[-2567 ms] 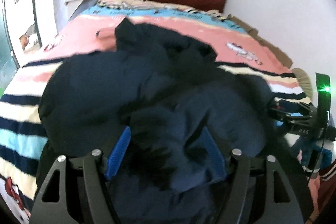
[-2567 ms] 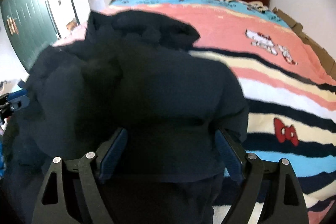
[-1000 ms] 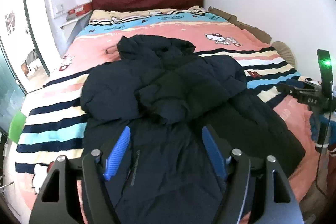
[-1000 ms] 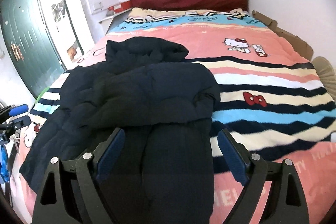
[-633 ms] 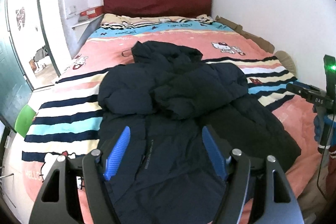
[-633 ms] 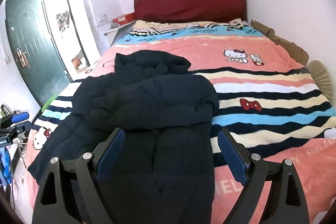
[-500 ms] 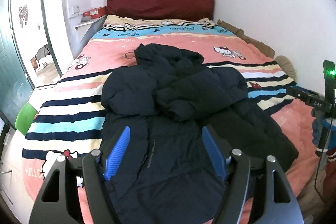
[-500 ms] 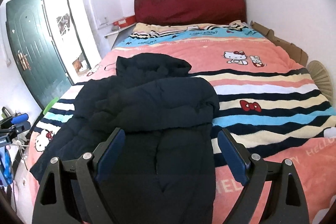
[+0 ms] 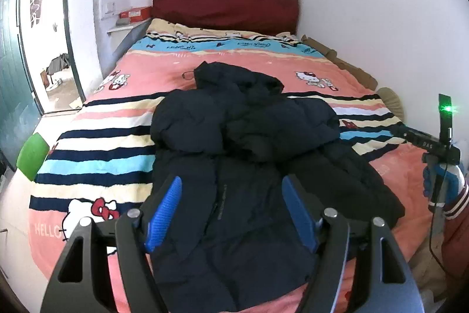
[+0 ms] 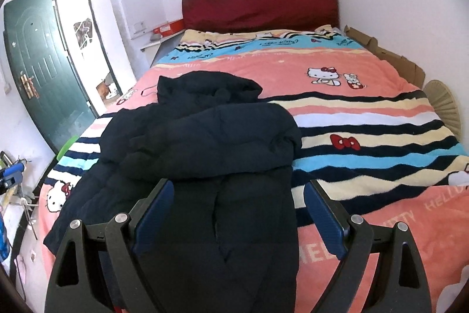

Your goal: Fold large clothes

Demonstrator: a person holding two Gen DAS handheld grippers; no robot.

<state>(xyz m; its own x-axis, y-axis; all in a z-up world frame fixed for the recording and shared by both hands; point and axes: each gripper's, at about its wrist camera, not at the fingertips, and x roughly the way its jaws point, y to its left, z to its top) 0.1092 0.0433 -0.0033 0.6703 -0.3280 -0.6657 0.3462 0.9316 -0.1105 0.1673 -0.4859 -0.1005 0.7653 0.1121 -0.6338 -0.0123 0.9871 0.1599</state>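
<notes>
A large dark navy puffer jacket (image 9: 249, 154) lies on the bed, its hood toward the headboard and both sleeves laid across its chest. It also shows in the right wrist view (image 10: 205, 151). My left gripper (image 9: 231, 207) is open and empty, held back above the jacket's hem. My right gripper (image 10: 237, 213) is open and empty, likewise above the hem end. The right gripper's body with a green light (image 9: 445, 119) shows at the right edge of the left wrist view.
The bed carries a pink, blue and striped cartoon blanket (image 10: 366, 113) and a dark red headboard (image 10: 261, 5). A white wall runs along the right side. A green door (image 10: 32, 72) and open doorway are at the left. Cardboard (image 10: 390, 55) lies by the wall.
Both grippers let go of the jacket sleeves and pulled back and up from the bed. The jacket now lies still with its sleeves folded across the front.
</notes>
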